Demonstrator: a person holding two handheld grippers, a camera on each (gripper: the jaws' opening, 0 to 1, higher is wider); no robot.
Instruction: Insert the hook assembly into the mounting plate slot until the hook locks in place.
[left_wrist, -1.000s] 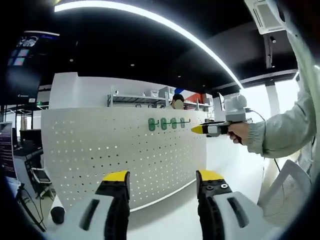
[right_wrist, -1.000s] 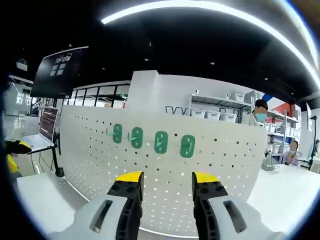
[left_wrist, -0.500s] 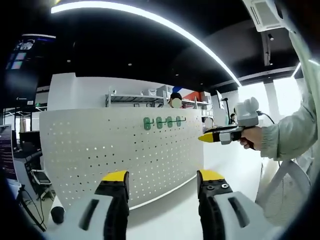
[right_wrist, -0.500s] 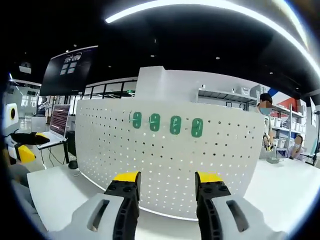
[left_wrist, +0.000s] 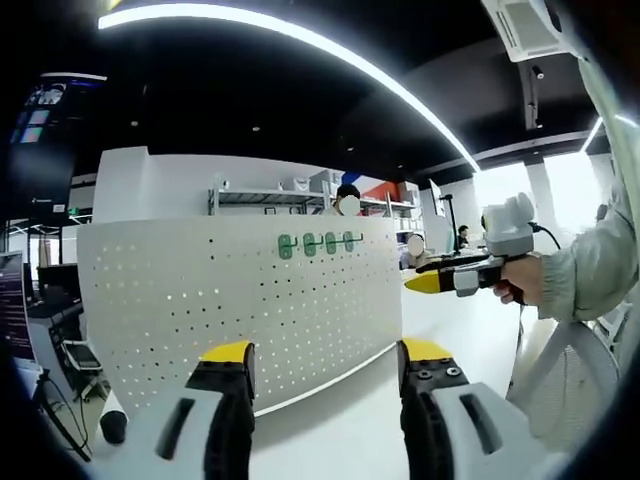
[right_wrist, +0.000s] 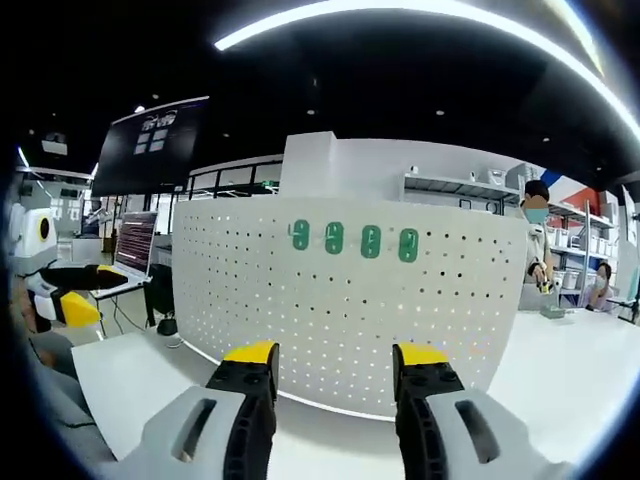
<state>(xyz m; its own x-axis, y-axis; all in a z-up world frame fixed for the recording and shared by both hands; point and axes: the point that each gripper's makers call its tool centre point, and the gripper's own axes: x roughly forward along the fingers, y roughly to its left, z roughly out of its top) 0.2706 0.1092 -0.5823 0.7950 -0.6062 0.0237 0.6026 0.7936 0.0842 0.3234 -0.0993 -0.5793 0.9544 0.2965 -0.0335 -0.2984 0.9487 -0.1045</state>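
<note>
White perforated metal pegboard (right_wrist: 350, 300) stands upright on the white table (right_wrist: 130, 375), carrying four green oval hooks (right_wrist: 353, 241) in a row at 12 o'clock, near its top edge. The right gripper (right_wrist: 335, 360) and left gripper (left_wrist: 322, 355) hang before it, jaws spread wide, empty.

The four green hooks (right_wrist: 354, 241) on the white pegboard (right_wrist: 350, 320), well beyond the right gripper (right_wrist: 335, 362), are too small to tell how they seat. The left gripper (right_wrist: 75, 305) is cut off by the view's left edge.
</note>
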